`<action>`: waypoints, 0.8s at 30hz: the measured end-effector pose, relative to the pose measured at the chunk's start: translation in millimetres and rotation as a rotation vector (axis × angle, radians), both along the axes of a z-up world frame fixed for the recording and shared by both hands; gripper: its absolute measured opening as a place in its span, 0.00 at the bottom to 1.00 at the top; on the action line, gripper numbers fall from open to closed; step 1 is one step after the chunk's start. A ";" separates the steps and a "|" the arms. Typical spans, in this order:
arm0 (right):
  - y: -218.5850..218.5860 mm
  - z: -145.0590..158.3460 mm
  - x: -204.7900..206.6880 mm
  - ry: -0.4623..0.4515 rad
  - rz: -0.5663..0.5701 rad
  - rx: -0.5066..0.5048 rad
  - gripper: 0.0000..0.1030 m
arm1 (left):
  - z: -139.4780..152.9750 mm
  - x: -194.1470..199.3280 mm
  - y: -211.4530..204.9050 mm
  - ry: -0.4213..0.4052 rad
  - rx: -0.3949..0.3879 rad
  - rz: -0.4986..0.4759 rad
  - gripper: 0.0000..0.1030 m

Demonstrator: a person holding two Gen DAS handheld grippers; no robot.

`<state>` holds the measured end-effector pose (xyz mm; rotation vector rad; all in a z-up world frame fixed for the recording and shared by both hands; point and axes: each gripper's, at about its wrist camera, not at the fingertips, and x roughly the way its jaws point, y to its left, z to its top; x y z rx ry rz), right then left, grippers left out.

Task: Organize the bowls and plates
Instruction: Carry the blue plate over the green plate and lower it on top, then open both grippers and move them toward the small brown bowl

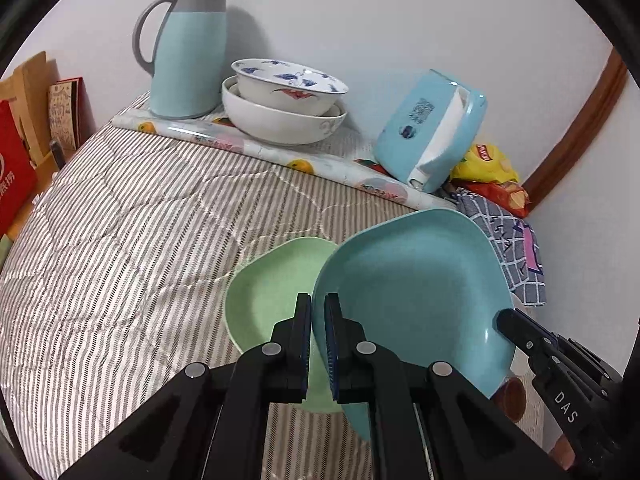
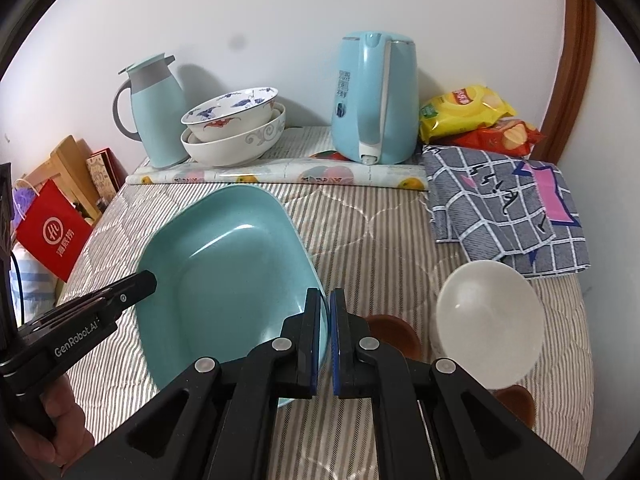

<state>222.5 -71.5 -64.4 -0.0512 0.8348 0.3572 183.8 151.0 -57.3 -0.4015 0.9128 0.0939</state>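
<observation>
A blue square plate (image 1: 412, 292) is held between both grippers, tilted above the striped quilt. My left gripper (image 1: 318, 312) is shut on its near left rim. My right gripper (image 2: 325, 308) is shut on its right rim; it shows in the left wrist view (image 1: 508, 316) at the plate's right edge. The plate also shows in the right wrist view (image 2: 228, 268), with the left gripper (image 2: 148, 280) at its left edge. A green plate (image 1: 264, 300) lies on the quilt under the blue plate's left side. Two stacked bowls (image 1: 284, 100) stand at the back.
A white bowl (image 2: 490, 320) and brown dishes (image 2: 394, 332) sit on the quilt at the right. At the back stand a blue jug (image 2: 156, 112), a blue kettle (image 2: 376, 100), snack bags (image 2: 468, 112) and a checked cloth (image 2: 504, 216). A red bag (image 2: 52, 228) stands at the left.
</observation>
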 end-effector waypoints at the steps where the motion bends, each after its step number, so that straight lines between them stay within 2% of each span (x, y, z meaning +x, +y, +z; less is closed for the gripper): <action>1: 2.1 -1.4 2.3 0.003 0.002 0.000 0.04 | -2.8 1.7 2.9 0.004 -0.006 0.002 0.07; 6: 20.0 -17.2 16.8 0.019 0.021 -0.019 0.05 | -17.0 12.8 9.7 0.032 -0.004 0.006 0.07; 9: 27.3 -32.5 27.6 0.070 0.043 -0.005 0.03 | -27.7 16.9 15.6 0.051 -0.013 0.009 0.07; 12: 36.9 -43.7 33.9 0.084 0.059 -0.028 0.03 | -34.1 17.8 21.3 0.063 0.009 0.024 0.07; 18: 51.1 -50.6 46.2 0.075 0.088 -0.079 0.03 | -40.8 22.9 30.4 0.065 0.010 0.036 0.07; 24: 63.3 -58.9 58.1 0.081 0.120 -0.107 0.09 | -49.9 29.7 33.3 0.080 0.006 0.040 0.07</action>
